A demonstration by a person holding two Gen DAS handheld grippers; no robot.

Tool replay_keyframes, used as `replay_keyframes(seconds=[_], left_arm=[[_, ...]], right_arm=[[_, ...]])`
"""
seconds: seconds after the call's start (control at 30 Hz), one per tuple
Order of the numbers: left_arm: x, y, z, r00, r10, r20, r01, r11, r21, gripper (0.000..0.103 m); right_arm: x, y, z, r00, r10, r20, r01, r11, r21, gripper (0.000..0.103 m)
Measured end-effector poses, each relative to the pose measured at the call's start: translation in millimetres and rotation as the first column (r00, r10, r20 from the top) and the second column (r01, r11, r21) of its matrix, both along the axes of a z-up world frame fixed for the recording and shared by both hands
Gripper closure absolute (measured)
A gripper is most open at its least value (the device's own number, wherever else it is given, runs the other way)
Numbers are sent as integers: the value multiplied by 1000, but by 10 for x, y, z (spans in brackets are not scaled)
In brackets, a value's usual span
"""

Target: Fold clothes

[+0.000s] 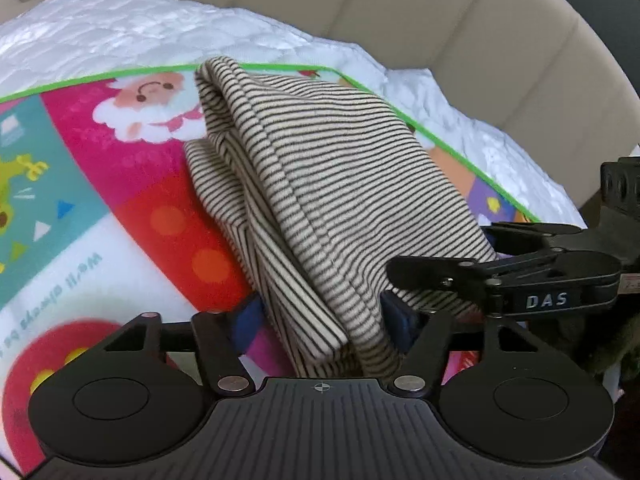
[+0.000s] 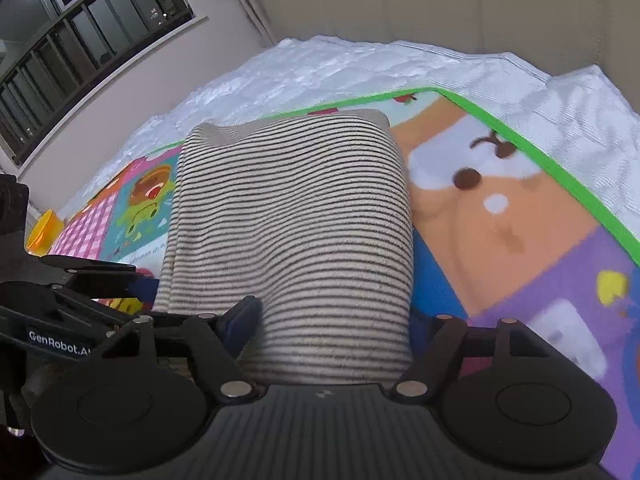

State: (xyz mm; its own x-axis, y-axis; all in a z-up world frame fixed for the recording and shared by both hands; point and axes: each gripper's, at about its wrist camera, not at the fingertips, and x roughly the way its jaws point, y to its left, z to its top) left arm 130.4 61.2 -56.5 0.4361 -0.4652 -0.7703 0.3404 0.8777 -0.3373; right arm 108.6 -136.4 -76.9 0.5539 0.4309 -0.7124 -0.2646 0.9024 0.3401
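Striped garment (image 1: 320,200) sits folded on the cartoon play mat (image 1: 132,208), near edge bunched between both tools. Left gripper (image 1: 324,320) jaws apart, cloth loose between them. Right gripper (image 2: 336,328) spread wide around the thick fold; can't tell if it's pinching. Risk: uneven release drags the fold open.

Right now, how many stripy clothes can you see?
1. The striped garment lies folded on the colourful mat, its near end between both grippers' fingers. Another could hide underneath.

Striped garment (image 2: 288,216) folded on colourful mat (image 2: 500,220), near end between blue pads of right tool (image 2: 332,320).
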Motion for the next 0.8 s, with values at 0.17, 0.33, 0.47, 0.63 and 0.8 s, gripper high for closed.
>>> replay_keyframes(seconds=[0.17, 0.33, 0.47, 0.63, 0.8], left_arm=[[209, 266, 29, 987, 102, 128, -107, 993, 38, 37], [403, 586, 1, 950, 249, 187, -261, 965, 39, 37], [538, 841, -32, 928, 325, 181, -332, 943, 8, 32], [550, 867, -61, 921, 346, 178, -350, 937, -11, 31], [329, 716, 54, 863, 409, 295, -438, 898, 36, 4]], right_arm=[[393, 281, -37, 998, -7, 63, 5, 999, 32, 32], [839, 696, -97, 992, -25, 126, 20, 999, 47, 31], [1035, 929, -104, 987, 1, 160, -7, 999, 36, 30], [1068, 920, -128, 985, 6, 174, -14, 999, 44, 27], [952, 759, -78, 975, -75, 208, 70, 997, 31, 0]])
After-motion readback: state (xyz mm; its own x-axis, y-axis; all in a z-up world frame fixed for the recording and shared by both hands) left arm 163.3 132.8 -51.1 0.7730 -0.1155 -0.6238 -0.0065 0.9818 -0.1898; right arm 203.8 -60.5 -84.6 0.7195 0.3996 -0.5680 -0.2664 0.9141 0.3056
